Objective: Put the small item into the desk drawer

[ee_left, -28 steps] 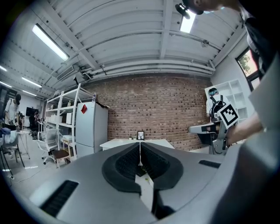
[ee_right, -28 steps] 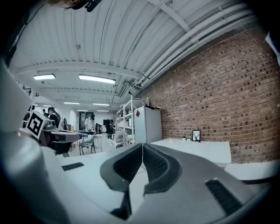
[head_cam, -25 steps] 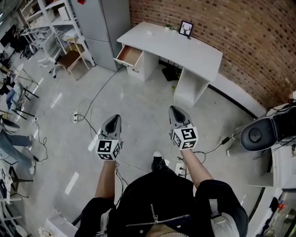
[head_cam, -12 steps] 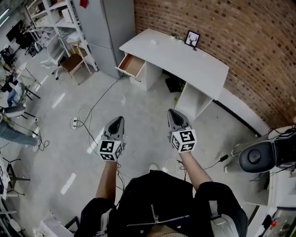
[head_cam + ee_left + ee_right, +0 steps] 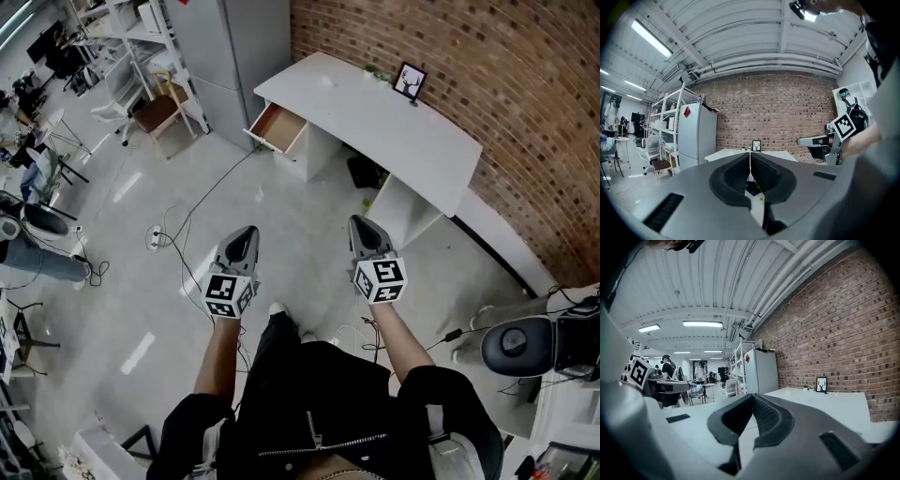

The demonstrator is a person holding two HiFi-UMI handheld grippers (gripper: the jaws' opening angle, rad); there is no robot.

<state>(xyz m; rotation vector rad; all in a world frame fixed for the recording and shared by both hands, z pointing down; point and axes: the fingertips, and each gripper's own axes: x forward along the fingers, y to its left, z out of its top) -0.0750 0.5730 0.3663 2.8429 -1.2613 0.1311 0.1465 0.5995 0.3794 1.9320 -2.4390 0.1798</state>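
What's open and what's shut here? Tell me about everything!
Drawer: pulled open.
Left gripper: shut, empty.
Right gripper: shut, empty.
Picture frame: upright on the desk.
Fridge: doors shut.

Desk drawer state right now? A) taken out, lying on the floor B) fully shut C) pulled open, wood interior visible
C: in the head view the wood-lined drawer juts out from the long white desk at the end near the tall grey cabinet, its inside showing.
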